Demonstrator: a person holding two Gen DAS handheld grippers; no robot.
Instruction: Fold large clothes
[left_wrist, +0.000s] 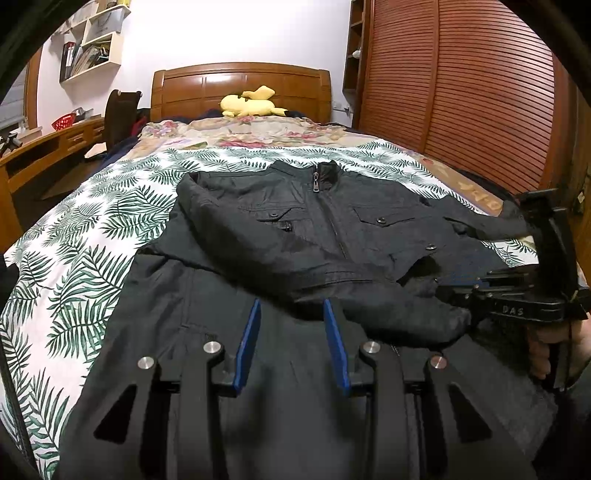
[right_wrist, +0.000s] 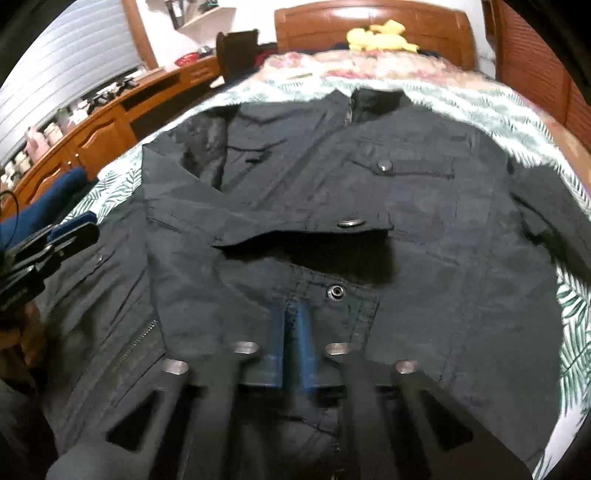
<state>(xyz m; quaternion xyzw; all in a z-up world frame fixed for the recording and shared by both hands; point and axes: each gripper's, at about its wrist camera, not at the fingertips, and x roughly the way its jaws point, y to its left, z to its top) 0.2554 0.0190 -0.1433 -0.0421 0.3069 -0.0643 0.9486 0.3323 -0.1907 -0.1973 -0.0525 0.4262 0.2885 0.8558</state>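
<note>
A dark zip-up jacket (left_wrist: 314, 229) lies front up on the bed, collar towards the headboard, with one sleeve folded across its chest. My left gripper (left_wrist: 291, 302) hovers over the jacket's lower body, its blue pads apart with nothing between them. In the right wrist view it shows at the left edge as the left gripper (right_wrist: 79, 227). My right gripper (right_wrist: 291, 310) has its pads pressed together on the edge of a snap-button cuff (right_wrist: 336, 295) of the jacket (right_wrist: 424, 206). In the left wrist view a hand (left_wrist: 546, 350) holds the right gripper (left_wrist: 441, 291) against the sleeve.
The bed carries a leaf-print cover (left_wrist: 92, 229) and a floral quilt behind it. A yellow plush toy (left_wrist: 247, 103) rests by the wooden headboard (left_wrist: 240, 85). A wooden desk (left_wrist: 48, 147) and chair (left_wrist: 122, 114) stand left of the bed; a slatted wardrobe (left_wrist: 461, 92) stands right.
</note>
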